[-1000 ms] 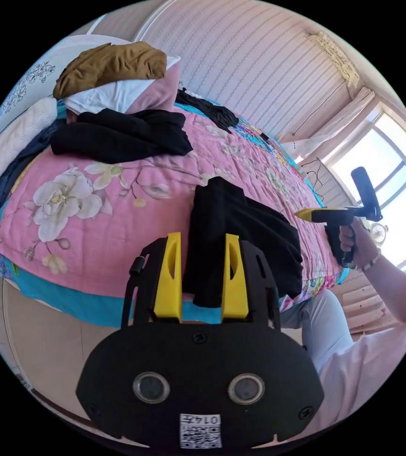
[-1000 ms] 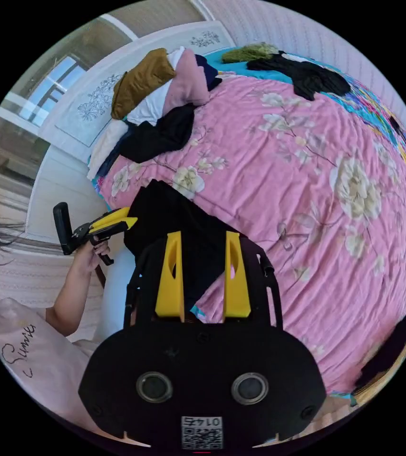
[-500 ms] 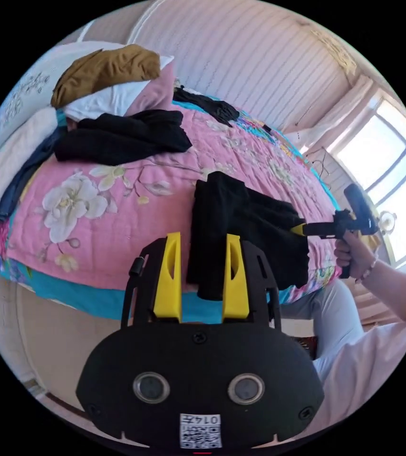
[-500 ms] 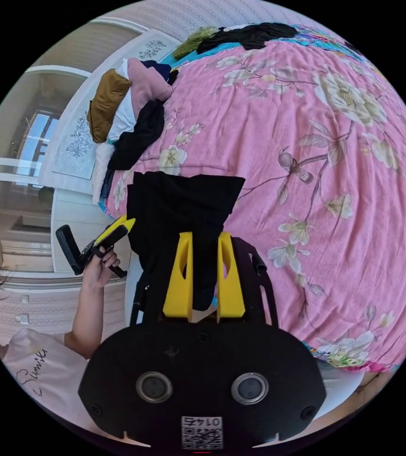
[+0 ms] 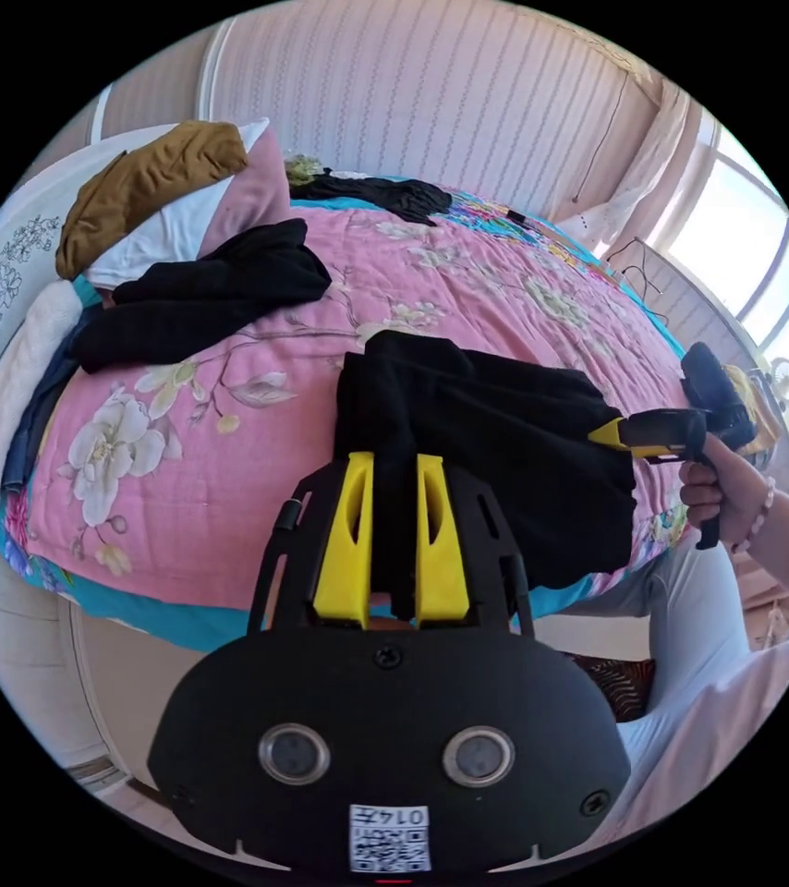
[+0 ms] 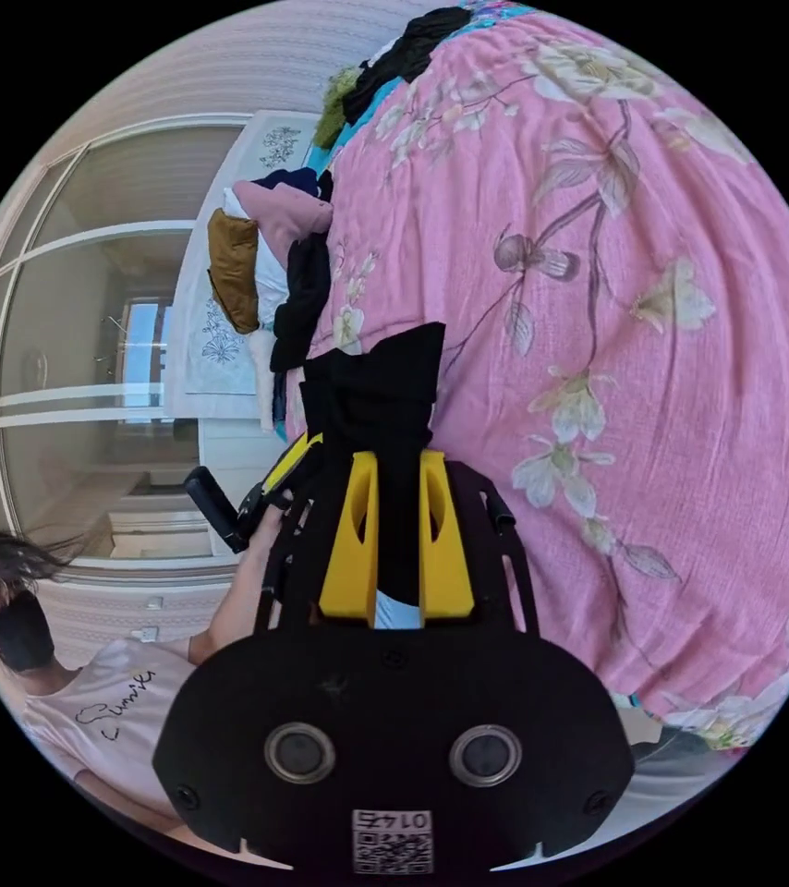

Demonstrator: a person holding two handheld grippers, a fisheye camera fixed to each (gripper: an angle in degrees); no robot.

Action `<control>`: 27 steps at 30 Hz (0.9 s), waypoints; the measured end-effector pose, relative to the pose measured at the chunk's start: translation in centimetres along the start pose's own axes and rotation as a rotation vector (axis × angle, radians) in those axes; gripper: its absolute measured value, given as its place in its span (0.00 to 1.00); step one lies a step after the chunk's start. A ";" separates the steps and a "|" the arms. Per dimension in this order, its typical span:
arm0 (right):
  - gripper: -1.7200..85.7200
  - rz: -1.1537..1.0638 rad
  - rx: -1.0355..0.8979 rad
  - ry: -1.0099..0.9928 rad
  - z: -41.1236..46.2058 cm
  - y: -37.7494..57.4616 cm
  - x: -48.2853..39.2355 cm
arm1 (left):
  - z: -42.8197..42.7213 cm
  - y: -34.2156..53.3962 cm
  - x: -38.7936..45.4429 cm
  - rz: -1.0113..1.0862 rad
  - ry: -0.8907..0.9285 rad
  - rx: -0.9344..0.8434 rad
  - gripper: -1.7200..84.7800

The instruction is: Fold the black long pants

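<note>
Both tongs clamp black pants [image 5: 496, 443]: left gripper [image 5: 392, 545] at 6, right gripper [image 5: 618, 432] at 3, long axis between.

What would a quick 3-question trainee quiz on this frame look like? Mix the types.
1. True or false: the left gripper is shut on the black pants.
2. What do the pants rest on? A) floor B) pink floral bedspread C) chair
3. Fill in: the right gripper grips the ___ pants.

Key: 1 true; 2 B; 3 black
</note>
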State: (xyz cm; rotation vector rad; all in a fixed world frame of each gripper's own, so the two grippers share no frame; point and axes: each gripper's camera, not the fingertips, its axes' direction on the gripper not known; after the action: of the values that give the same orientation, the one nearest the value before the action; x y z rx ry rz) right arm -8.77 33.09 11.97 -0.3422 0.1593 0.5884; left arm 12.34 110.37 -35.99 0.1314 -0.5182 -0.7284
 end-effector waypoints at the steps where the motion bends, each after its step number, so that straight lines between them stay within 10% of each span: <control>1: 0.09 -0.061 0.001 0.051 -0.9 0.6 -1.2 | -0.1 -0.1 -0.2 -0.010 0.021 -0.006 0.09; 16: 0.05 -0.447 0.048 0.314 -17.2 12.1 -10.0 | -5.6 0.3 13.3 0.057 0.265 0.124 0.08; 27: 0.09 -0.124 0.246 0.831 -51.8 23.3 -10.9 | 0.8 -12.7 48.8 0.415 0.670 0.165 0.09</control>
State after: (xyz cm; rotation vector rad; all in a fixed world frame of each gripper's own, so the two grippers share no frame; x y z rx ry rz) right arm -33.54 26.96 -39.93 -0.3373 0.9937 0.2684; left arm 34.90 68.50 -19.18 0.3925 0.0440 -0.2046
